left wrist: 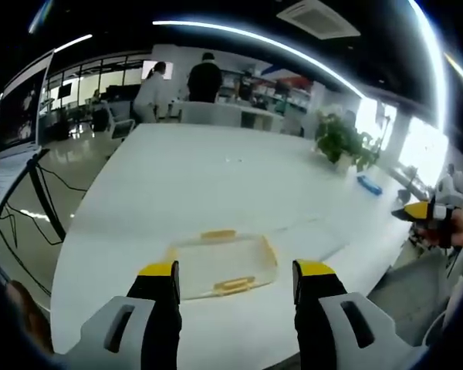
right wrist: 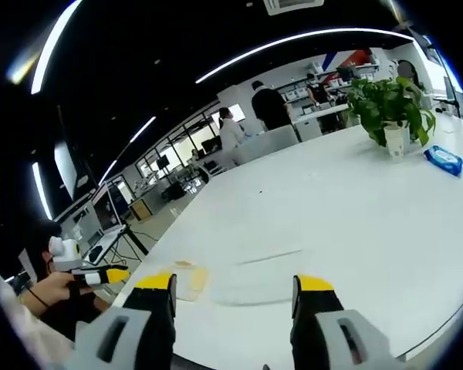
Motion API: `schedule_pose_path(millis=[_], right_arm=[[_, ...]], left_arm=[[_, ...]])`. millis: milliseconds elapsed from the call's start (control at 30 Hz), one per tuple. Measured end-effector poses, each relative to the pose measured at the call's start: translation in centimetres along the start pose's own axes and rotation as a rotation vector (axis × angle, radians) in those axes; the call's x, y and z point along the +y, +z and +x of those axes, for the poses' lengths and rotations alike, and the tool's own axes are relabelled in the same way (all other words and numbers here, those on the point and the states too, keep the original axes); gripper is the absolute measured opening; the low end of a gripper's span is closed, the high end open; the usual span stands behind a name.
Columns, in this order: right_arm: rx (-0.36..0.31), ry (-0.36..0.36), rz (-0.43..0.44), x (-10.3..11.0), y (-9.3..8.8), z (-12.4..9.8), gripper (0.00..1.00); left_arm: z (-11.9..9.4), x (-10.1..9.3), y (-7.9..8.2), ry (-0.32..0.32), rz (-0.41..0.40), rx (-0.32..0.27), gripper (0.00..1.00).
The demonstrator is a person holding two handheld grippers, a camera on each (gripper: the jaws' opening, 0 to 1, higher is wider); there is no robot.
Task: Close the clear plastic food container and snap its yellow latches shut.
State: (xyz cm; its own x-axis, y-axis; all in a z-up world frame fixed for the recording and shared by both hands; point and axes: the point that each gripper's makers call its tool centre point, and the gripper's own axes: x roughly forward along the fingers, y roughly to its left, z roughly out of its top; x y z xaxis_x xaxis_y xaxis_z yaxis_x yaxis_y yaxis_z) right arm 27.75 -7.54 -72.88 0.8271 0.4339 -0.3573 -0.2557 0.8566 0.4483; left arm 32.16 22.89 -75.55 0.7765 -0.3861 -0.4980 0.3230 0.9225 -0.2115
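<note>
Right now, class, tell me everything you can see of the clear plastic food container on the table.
The clear plastic food container is a shallow, see-through rectangle lying flat on the white table, near its front edge. Yellow latches show on its near and far sides. Whether they are snapped shut cannot be told. Nothing touches it; the left gripper is open, short of it.
</note>
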Motion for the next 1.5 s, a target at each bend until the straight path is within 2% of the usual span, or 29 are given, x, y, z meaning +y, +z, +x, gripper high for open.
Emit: schedule_pose_path(millis=[600,900,1500], right_arm=[[0.008,0.012,-0.009,0.4,0.1,0.3,0.59],[0.022,0.017,-0.006,0.7,-0.6,0.6,0.59],[0.048,0.050,-0.020,2.4,-1.2,2.1,0.57]], left_arm=[[-0.1,0.3,-0.1,0.004,-0.002,-0.001,0.57],[-0.2,0.6,-0.4,0.014,-0.011,0.003,0.57],[-0.4,1.8,-0.8,0.018,-0.022,0.014,0.57]])
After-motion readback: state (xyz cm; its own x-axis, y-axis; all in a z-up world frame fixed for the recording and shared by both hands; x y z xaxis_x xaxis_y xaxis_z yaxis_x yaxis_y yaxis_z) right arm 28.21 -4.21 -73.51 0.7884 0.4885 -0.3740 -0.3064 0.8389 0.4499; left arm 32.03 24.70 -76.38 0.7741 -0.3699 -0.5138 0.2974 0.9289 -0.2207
